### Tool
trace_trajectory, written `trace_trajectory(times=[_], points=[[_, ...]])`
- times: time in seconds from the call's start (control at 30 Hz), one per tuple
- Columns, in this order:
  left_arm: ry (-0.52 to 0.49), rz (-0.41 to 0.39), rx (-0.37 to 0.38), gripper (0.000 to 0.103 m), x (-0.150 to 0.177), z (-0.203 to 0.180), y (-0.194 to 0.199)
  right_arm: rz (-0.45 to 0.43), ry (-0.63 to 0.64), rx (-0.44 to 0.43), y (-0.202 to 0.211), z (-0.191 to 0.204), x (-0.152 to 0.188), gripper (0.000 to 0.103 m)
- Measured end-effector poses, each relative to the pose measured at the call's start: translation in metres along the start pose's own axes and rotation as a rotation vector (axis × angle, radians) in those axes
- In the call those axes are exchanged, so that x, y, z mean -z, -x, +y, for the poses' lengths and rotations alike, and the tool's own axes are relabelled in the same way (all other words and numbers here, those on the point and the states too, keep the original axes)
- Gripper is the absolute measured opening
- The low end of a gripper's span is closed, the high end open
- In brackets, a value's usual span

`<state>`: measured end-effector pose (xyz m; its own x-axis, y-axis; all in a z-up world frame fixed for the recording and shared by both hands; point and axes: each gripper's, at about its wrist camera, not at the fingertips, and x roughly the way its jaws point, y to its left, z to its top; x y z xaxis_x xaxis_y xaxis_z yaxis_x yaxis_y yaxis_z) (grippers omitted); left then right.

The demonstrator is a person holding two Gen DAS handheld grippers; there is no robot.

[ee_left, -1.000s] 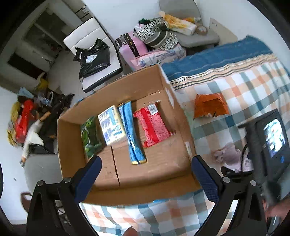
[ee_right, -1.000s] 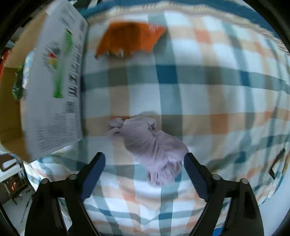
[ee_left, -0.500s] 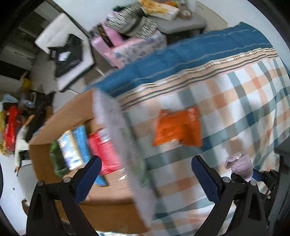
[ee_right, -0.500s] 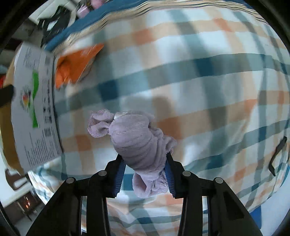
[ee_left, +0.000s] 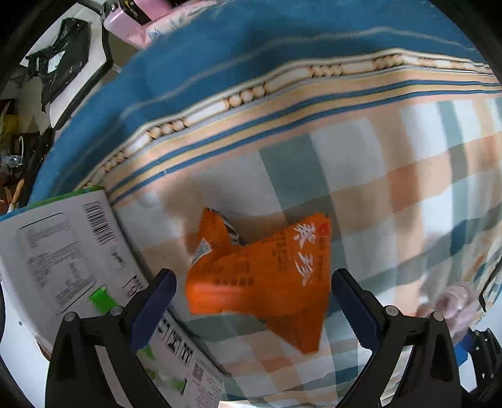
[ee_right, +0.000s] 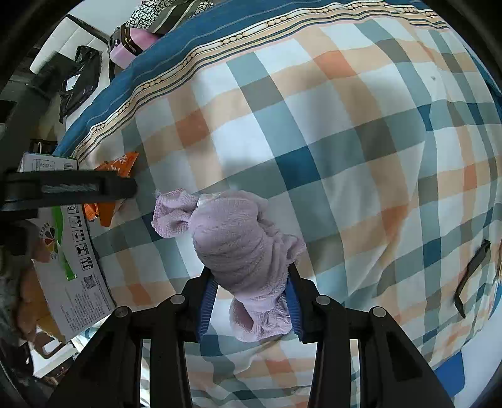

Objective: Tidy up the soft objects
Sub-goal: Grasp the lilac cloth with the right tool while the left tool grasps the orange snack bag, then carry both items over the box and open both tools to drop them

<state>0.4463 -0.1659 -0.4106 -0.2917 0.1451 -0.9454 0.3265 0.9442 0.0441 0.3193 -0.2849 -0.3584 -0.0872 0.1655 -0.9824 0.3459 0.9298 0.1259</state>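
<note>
My right gripper [ee_right: 249,287] is shut on a crumpled lilac cloth [ee_right: 238,241] and holds it above the checked bedspread [ee_right: 345,131]. The cloth also shows at the right edge of the left wrist view [ee_left: 455,304]. My left gripper [ee_left: 252,293] is open, its fingers either side of an orange snack packet [ee_left: 266,276] that lies on the bedspread; I cannot tell if they touch it. The packet also shows in the right wrist view [ee_right: 116,166]. The cardboard box [ee_left: 62,251] stands to the left, its white printed side facing me.
The box also shows at the left of the right wrist view [ee_right: 72,266], with the left gripper's black frame [ee_right: 69,188] over it. A pink suitcase [ee_left: 125,15] and a black bag [ee_left: 59,72] lie beyond the bed. A black strap [ee_right: 470,270] lies at the right.
My right gripper has closed on the lilac cloth and lifted it off the bedspread. My left gripper has swung right from over the box to the orange packet and moved close to it.
</note>
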Motion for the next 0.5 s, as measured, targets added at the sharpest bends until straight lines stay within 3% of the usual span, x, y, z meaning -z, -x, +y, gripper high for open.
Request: trace_trajectory(times=[0.07, 0.27, 0.5], points=[[0.014, 0.012, 0.013, 0.098, -0.001, 0.001, -0.008, 0.006, 0.0, 0.002, -0.002, -0.003, -0.003, 0.043], [0.026, -0.037, 0.06, 0.061, 0.012, -0.003, -0.012, 0.018, -0.003, 0.014, -0.017, 0.005, -0.002, 0.043], [0.021, -0.099, 0.042, 0.053, 0.031, -0.018, 0.001, 0.013, 0.004, 0.032, -0.016, 0.011, -0.001, 0.043]])
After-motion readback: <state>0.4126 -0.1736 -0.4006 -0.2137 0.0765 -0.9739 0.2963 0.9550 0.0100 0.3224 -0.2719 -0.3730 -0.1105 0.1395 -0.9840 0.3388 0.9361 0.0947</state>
